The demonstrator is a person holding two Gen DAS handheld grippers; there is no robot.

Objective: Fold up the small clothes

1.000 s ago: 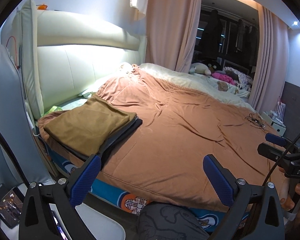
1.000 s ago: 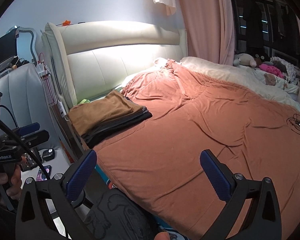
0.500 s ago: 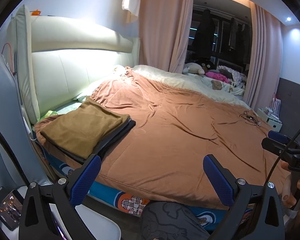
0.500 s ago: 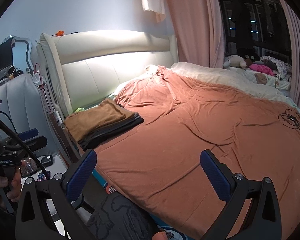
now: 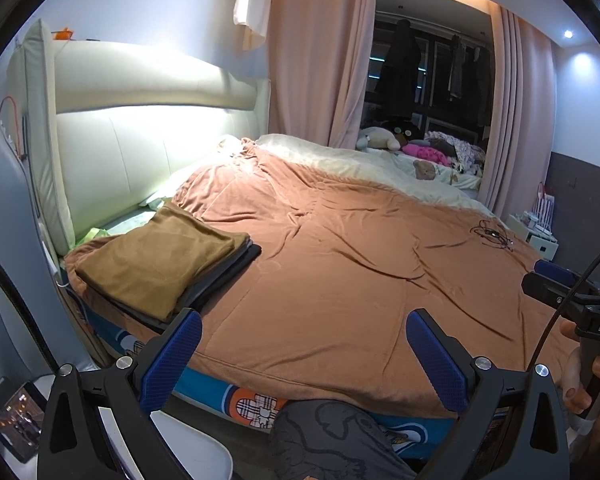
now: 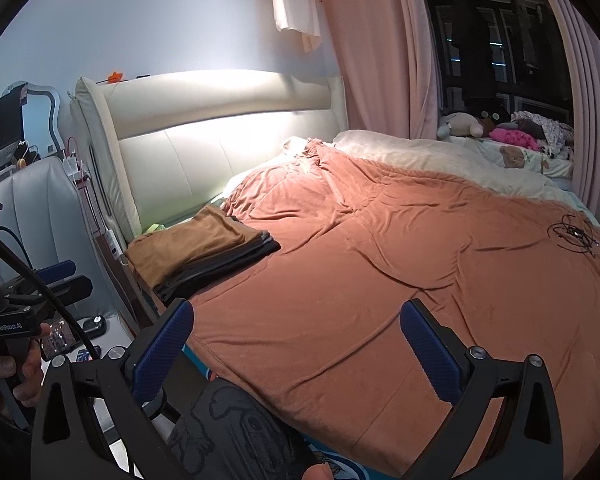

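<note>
Your left hand-held gripper (image 5: pixel 304 354), marked "GenRobot.AI", and your right hand-held gripper (image 6: pixel 296 344), marked "DAS", both gape wide, holding nothing. The folded stack (image 5: pixel 162 258) lies ahead-left of each on the bed (image 5: pixel 340 280).

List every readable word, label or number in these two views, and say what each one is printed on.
"DAS": on the black body of the right claw, seen at the edge of the left wrist view; it may be cut off.
"GenRobot.AI": on the black body of the left claw, in the right wrist view.
The phone screen is too small to read.
The bed sheet carries pictures only.
</note>
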